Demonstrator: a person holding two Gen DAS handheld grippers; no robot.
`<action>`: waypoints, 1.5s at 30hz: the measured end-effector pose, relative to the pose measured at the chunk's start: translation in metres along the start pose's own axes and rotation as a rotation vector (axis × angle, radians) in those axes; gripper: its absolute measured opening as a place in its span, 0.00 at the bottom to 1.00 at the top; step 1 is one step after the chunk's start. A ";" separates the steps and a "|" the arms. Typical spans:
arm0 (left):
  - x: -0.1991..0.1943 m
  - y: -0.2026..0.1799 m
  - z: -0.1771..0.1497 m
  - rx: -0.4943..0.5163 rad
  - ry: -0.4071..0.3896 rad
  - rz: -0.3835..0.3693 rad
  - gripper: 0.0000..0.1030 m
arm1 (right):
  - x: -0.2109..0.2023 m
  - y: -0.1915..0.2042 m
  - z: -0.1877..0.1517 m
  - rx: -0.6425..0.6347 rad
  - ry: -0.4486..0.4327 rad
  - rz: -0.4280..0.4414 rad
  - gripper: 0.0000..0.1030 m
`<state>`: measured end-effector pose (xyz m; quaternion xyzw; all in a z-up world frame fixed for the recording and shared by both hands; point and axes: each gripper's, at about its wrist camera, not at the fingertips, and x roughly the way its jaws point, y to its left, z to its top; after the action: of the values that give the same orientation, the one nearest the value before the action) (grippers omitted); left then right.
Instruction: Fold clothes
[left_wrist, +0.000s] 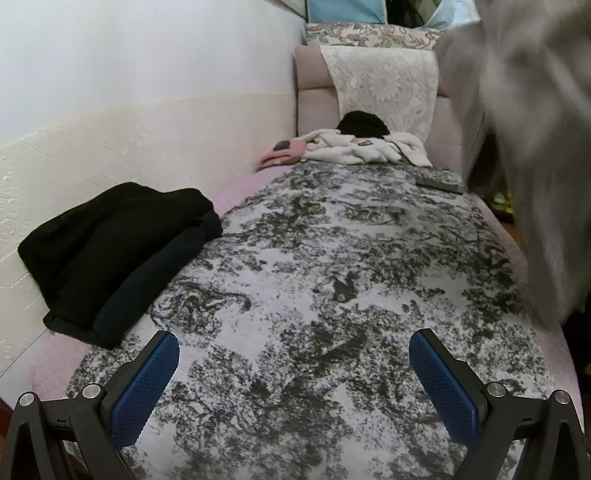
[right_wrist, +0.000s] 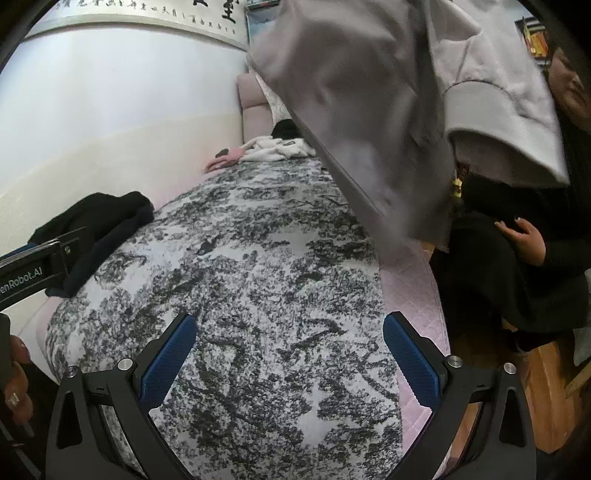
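We are holding both the left gripper (left_wrist: 293, 373) and right gripper (right_wrist: 290, 354) with fingers spread wide, gripping nothing. A soft grey sweatshirt (right_wrist: 388, 110) with ribbed cuffs is hanging blurred, far right, above the mottled bedspread (left_wrist: 314, 277), apart from our fingers.

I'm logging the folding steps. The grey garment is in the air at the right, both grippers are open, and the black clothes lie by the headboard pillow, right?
Not quite: the black clothes lie against the side wall, near the grippers, as the left wrist view shows. The rest holds: grey garment airborne, left gripper and right gripper open.
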<state>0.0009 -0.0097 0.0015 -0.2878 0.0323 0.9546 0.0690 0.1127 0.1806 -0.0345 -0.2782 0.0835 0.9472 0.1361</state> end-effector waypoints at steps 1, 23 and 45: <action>0.000 0.001 0.000 0.004 -0.003 0.004 1.00 | 0.000 0.000 0.000 0.001 -0.001 -0.001 1.00; -0.006 0.027 0.015 -0.043 -0.062 0.064 1.00 | -0.043 0.054 -0.006 -0.265 -0.276 0.005 1.00; 0.026 0.094 0.004 -0.078 0.063 0.085 1.00 | 0.024 0.028 -0.010 -0.008 0.098 0.285 0.89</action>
<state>-0.0371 -0.0996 -0.0076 -0.3187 0.0096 0.9477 0.0162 0.0896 0.1568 -0.0533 -0.3099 0.1248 0.9425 -0.0048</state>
